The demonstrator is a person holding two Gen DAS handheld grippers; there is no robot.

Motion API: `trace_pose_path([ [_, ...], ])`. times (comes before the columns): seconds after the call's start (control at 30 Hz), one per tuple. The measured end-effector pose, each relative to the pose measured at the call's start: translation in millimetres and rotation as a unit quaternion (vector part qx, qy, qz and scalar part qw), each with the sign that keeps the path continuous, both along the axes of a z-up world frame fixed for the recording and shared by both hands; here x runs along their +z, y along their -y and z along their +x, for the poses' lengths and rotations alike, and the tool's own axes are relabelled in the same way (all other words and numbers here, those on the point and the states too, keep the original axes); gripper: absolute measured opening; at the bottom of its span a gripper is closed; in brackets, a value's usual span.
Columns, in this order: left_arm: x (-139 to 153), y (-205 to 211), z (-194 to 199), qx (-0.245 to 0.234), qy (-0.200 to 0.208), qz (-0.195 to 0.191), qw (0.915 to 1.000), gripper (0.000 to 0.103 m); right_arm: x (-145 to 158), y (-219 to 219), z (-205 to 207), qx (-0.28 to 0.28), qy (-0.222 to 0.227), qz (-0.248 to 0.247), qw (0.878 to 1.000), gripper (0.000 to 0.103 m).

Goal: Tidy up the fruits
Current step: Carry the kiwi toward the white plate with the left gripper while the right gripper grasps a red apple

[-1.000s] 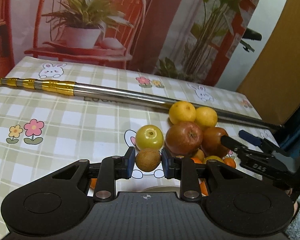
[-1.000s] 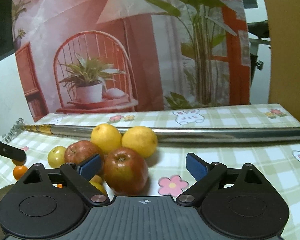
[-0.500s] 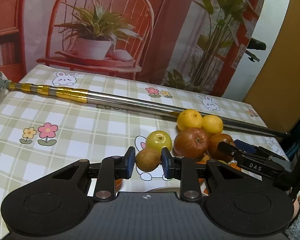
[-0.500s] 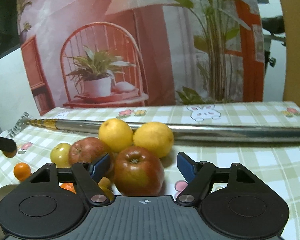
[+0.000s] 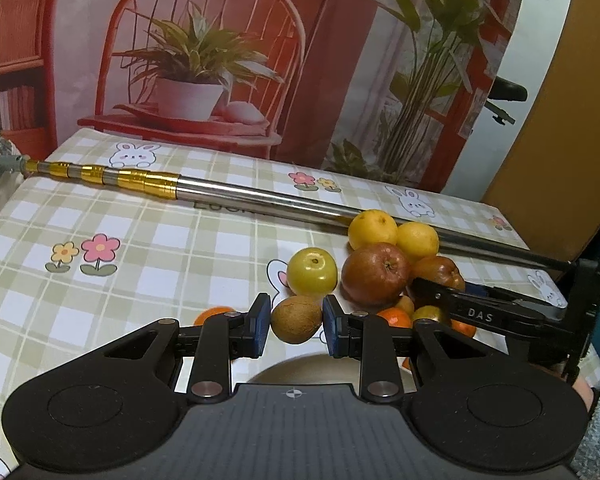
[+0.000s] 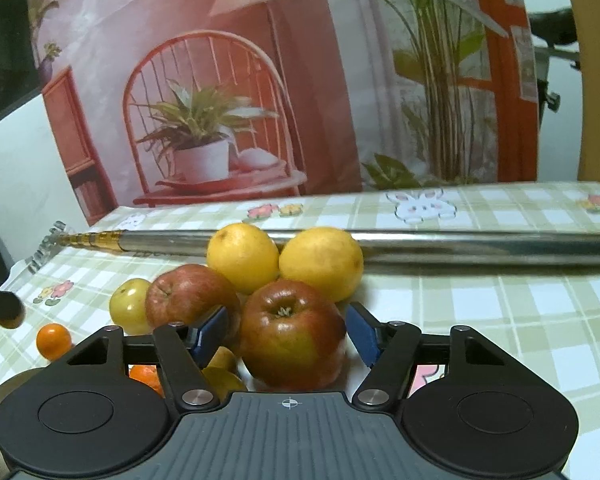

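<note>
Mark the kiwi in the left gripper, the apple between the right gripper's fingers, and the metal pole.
kiwi (image 5: 296,319), left wrist view, middle of its brown skin.
apple (image 6: 292,334), right wrist view, front face below the stem.
metal pole (image 6: 480,247), right wrist view, bare silver section.

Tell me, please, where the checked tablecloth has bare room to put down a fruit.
Bare cloth lies left of the small yellow-green apple, between the long metal pole and the left gripper. More shows right of the two round yellow lemons, below the pole. It is crowded around the red apples and small oranges.
</note>
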State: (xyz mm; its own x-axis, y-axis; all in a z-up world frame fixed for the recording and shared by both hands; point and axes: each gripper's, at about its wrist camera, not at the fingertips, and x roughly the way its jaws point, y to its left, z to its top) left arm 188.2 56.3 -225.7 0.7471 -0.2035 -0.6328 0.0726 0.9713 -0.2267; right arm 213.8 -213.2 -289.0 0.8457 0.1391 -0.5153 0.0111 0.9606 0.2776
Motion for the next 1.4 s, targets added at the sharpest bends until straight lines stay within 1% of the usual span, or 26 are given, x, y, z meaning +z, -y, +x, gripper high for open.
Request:
trace_pose_path([
  [0.03, -0.8, 0.1, -0.6, 0.0, -0.001, -0.001, 1.0, 0.03, -2.2, 0.1, 1.7, -0.004, -0.008, 0.002, 1.0, 0.058],
  [0.1, -2.5, 0.7, -2.4, -0.001, -0.003, -0.003, 1.0, 0.03, -5.1, 0.0, 4.2, -0.005, -0.019, 0.004, 1.0, 0.058],
  [0.27, -5.0, 1.5, -5.5, -0.006, -0.007, -0.006, 0.9999, 0.03, -7.3, 0.6, 2.3, -0.005, -0.018, 0.011, 1.0, 0.057],
  [0.47, -7.1, 3.5, -7.3, -0.01, -0.01, -0.004, 0.9999, 0.03, -9.1, 1.0, -1.7, -0.002, -0.015, 0.013, 1.0, 0.057],
  [0.63, -8.2, 4.9, -9.2, -0.013, -0.009, -0.004, 0.9999, 0.03, -10.9, 5.5, -1.4, -0.002, -0.014, 0.024, 1.0, 0.057],
  [1.13, -11.9, 6.3, -12.4, -0.019, -0.012, -0.002, 0.9997, 0.03, -11.4, 6.7, -5.8, -0.006, -0.006, 0.031, 0.999, 0.057],
  [1.4, -9.3, 7.4, -25.7, -0.024, -0.008, -0.001, 0.9997, 0.03, -9.7, 8.4, -9.4, -0.01, 0.002, 0.029, 1.0, 0.057],
])
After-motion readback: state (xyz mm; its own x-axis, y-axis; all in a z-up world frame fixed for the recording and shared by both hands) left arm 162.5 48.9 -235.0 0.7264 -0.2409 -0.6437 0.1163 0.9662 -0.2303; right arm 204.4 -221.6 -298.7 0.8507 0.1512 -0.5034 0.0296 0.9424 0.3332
